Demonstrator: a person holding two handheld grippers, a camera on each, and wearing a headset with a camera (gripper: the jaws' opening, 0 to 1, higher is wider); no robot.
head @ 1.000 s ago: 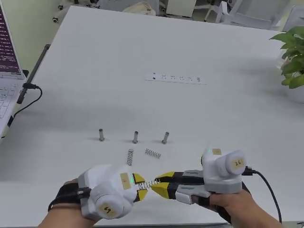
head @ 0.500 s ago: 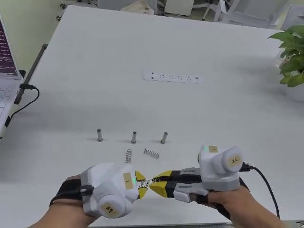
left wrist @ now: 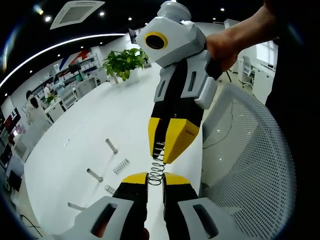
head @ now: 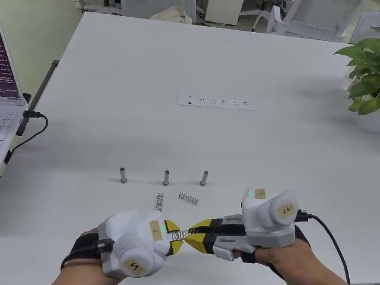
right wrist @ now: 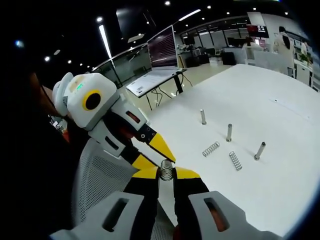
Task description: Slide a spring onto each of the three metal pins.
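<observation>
Three short metal pins stand upright in a row on the white table: left pin (head: 123, 174), middle pin (head: 166, 177), right pin (head: 204, 178). All three are bare. Two loose springs (head: 158, 202) (head: 189, 198) lie just in front of them. A third spring (head: 184, 235) is held above the table's near edge between both grippers, which meet tip to tip. My left gripper (head: 174, 235) (left wrist: 155, 181) is shut on one end. My right gripper (head: 195, 236) (right wrist: 166, 175) is shut on the other end, where the spring (right wrist: 166, 170) shows end-on. The pins (right wrist: 229, 132) are beyond it.
A white power strip (head: 217, 101) lies farther back on the table. A laptop (head: 5, 89) and its black cable (head: 32, 127) sit at the left edge. A potted plant (head: 362, 77) is at the right. A mesh chair (left wrist: 245, 150) is near the table's front edge.
The head camera has tilted slightly. Both grippers stay tip to tip on the same spring, and the pins and loose springs have not moved.
</observation>
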